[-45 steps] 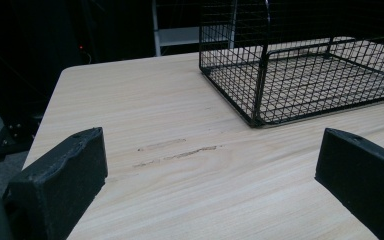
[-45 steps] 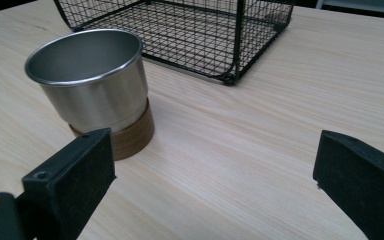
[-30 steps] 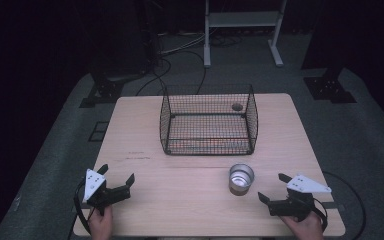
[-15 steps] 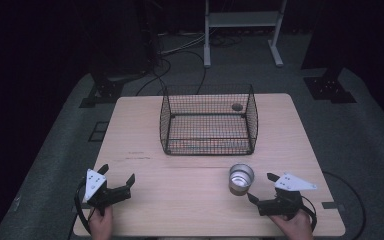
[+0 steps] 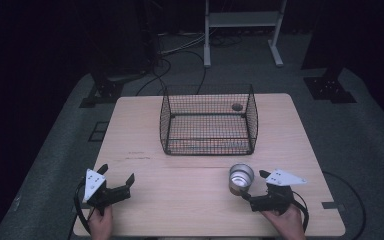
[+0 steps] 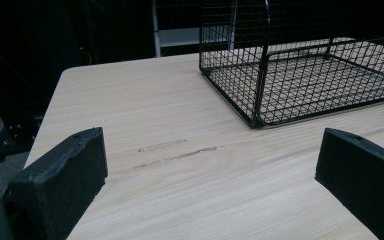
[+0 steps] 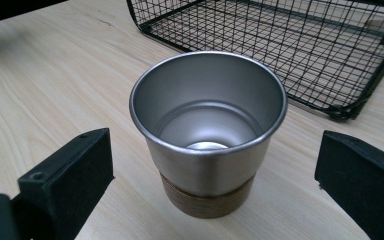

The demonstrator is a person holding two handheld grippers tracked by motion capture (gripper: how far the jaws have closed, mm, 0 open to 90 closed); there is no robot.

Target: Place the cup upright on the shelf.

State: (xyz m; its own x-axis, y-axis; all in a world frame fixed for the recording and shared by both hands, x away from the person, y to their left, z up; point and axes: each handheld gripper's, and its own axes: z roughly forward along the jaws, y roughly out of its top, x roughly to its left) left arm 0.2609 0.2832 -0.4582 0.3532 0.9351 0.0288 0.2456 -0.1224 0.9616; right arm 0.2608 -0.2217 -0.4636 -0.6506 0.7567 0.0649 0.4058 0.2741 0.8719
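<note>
On the table [image 5: 190,175] near edge | right tongs [image 5: 258,188] spread wide, flanking upright steel cup [image 5: 241,178], not touching | left tongs [image 5: 116,177] released, apart | basket [image 5: 208,122] beyond

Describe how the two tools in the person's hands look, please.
Both are black. The left tool and the right tool each carry a pale grey three-cornered plate with small dark dots on top, and a black cable loops from each. Their jaws are thick, blocky black pads. No sleeves are visible.
</note>
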